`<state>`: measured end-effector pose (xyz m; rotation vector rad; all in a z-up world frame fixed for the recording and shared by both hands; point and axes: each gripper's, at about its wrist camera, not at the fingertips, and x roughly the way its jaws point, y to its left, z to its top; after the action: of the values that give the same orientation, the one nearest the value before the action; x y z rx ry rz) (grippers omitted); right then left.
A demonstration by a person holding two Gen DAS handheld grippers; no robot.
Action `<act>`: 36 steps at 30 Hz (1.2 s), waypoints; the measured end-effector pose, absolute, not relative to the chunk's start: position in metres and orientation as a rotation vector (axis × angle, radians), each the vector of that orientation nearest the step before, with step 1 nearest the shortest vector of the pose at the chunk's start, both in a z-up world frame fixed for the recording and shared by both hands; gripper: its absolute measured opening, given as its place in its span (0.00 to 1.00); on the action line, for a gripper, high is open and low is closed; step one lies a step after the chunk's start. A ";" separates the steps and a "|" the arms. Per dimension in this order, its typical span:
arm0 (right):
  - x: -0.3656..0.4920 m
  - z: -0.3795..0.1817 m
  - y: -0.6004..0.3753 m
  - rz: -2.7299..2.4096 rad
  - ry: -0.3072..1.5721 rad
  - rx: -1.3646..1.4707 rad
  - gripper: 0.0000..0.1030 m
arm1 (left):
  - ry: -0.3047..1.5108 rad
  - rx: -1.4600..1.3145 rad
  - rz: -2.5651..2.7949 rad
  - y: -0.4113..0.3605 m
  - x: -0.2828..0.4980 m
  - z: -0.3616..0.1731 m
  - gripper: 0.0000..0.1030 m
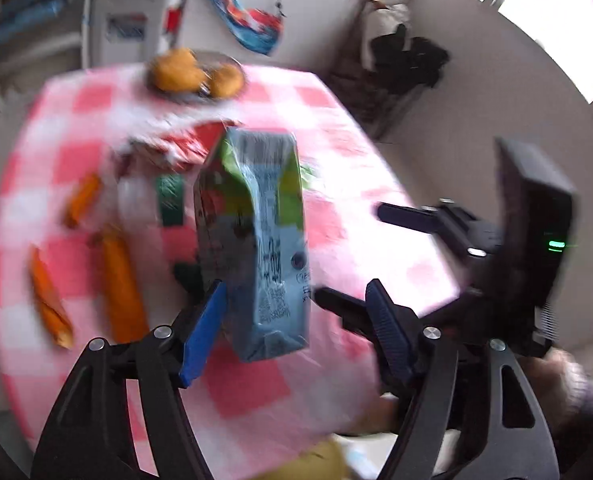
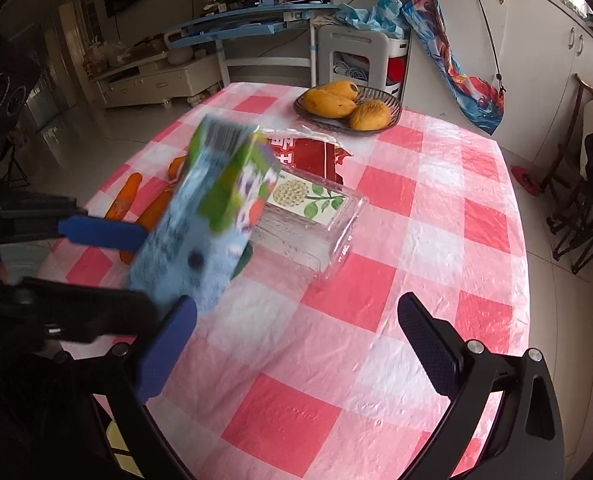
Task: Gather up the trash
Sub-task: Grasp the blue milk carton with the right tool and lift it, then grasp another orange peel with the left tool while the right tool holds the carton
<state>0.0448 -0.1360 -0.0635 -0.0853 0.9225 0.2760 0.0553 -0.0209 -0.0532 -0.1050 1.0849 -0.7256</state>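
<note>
A blue-and-green drink carton (image 1: pixel 256 240) stands tilted between the blue pads of my left gripper (image 1: pixel 296 288). It lies against the left pad, and a gap shows to the right pad, so the jaws are open around it. In the right wrist view the carton (image 2: pixel 212 216) is blurred and leans over the table edge, with the left gripper (image 2: pixel 144 270) coming in from the left. My right gripper (image 2: pixel 296 304) is open above the checked cloth, with nothing between its pads. A red wrapper (image 2: pixel 308 156) and a clear plastic box (image 2: pixel 308 220) lie behind the carton.
The round table (image 2: pixel 416 240) has a pink-and-white checked cloth. Several carrots (image 2: pixel 124 200) lie at its left and a bowl of mangoes (image 2: pixel 348 106) stands at the far side. A white stool and blue desk stand beyond it, and a dark chair (image 2: pixel 576 216) to the right.
</note>
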 end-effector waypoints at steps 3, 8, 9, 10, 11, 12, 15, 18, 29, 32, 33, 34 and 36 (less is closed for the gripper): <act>0.046 -0.063 -0.141 0.276 0.921 -0.053 0.94 | 1.068 -0.114 -0.647 -0.003 0.059 -0.050 0.66; 0.048 -0.061 -0.141 0.344 0.911 0.046 0.94 | 1.045 -0.184 -0.368 0.046 0.079 -0.052 0.66; 0.049 -0.060 -0.139 0.372 0.904 0.076 0.94 | 1.040 -0.202 -0.309 0.057 0.083 -0.052 0.66; 0.049 -0.060 -0.135 0.396 0.902 0.102 0.94 | 1.039 -0.206 -0.245 0.065 0.086 -0.054 0.66; 0.050 -0.060 -0.132 0.410 0.903 0.117 0.94 | 1.039 -0.198 -0.200 0.072 0.087 -0.055 0.66; 0.051 -0.061 -0.129 0.422 0.904 0.132 0.94 | 1.041 -0.183 -0.156 0.076 0.088 -0.056 0.66; 0.054 -0.064 -0.118 0.446 0.912 0.158 0.84 | 1.050 -0.157 -0.117 0.082 0.088 -0.060 0.66; 0.060 -0.071 -0.113 0.466 0.938 0.204 0.70 | 1.051 -0.117 -0.124 0.075 0.084 -0.062 0.66; 0.056 -0.068 -0.122 0.519 0.927 0.284 0.49 | 1.086 0.073 -0.088 0.033 0.091 -0.091 0.66; 0.050 -0.063 -0.128 0.497 0.898 0.251 0.47 | 1.065 0.126 -0.080 0.024 0.090 -0.095 0.66; 0.048 -0.061 -0.130 0.490 0.889 0.241 0.47 | 1.060 0.139 -0.083 0.021 0.090 -0.095 0.65; 0.046 -0.059 -0.131 0.482 0.879 0.229 0.47 | 1.056 0.153 -0.088 0.017 0.088 -0.095 0.57; 0.043 -0.056 -0.134 0.467 0.864 0.204 0.47 | 1.059 0.177 -0.129 0.010 0.086 -0.097 0.31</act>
<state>0.0425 -0.1337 -0.0562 0.2037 0.8640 0.4670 0.0859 0.0098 -0.0973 0.1770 1.0590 -0.1289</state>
